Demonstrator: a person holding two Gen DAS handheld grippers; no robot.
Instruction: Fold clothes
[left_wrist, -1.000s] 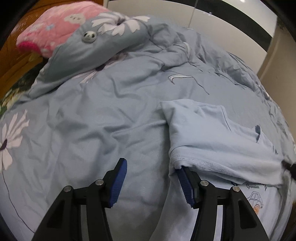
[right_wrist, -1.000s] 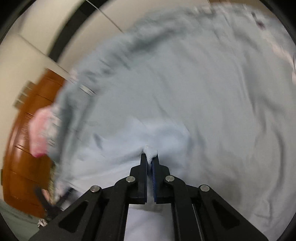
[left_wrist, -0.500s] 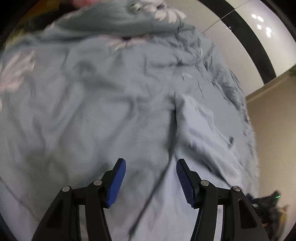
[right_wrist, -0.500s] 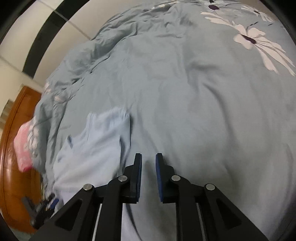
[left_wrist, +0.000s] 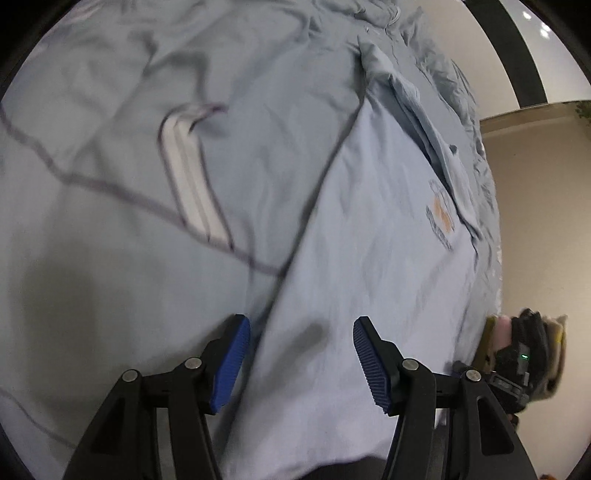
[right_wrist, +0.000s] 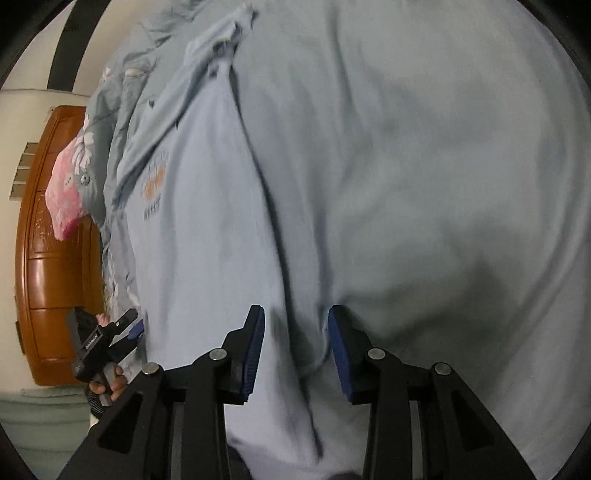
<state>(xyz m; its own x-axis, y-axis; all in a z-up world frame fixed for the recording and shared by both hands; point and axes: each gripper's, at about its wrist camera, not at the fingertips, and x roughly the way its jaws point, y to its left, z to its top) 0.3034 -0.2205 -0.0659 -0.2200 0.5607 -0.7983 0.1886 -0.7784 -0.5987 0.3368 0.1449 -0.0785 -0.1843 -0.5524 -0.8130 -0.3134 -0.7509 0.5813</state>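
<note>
Your light blue shirt (left_wrist: 376, 229) lies on the bed (left_wrist: 110, 258), spread out long, on top of the grey-blue bedcover. You can see its little orange and blue picture (left_wrist: 439, 214) on the front. Near the far end, one part of the shirt, maybe a sleeve (left_wrist: 410, 96), looks turned over onto the front. So one small fold seems to be there. The big body of the shirt is flat and open, not doubled over, so most of the folding is left.

Your left claw (left_wrist: 301, 363) is wide open and holds nothing. It sits low over the near end of the shirt, at its left edge. Your right claw (right_wrist: 295, 349) is open too, a bit less wide, and holds nothing. It sits over the near end of the shirt, at its right edge.

Both claws are by the two near corners, so I think you can pinch the corners next and bring that end up. The pictures are a bit blurry, so I cannot tell if the pads touch the cloth.
</note>
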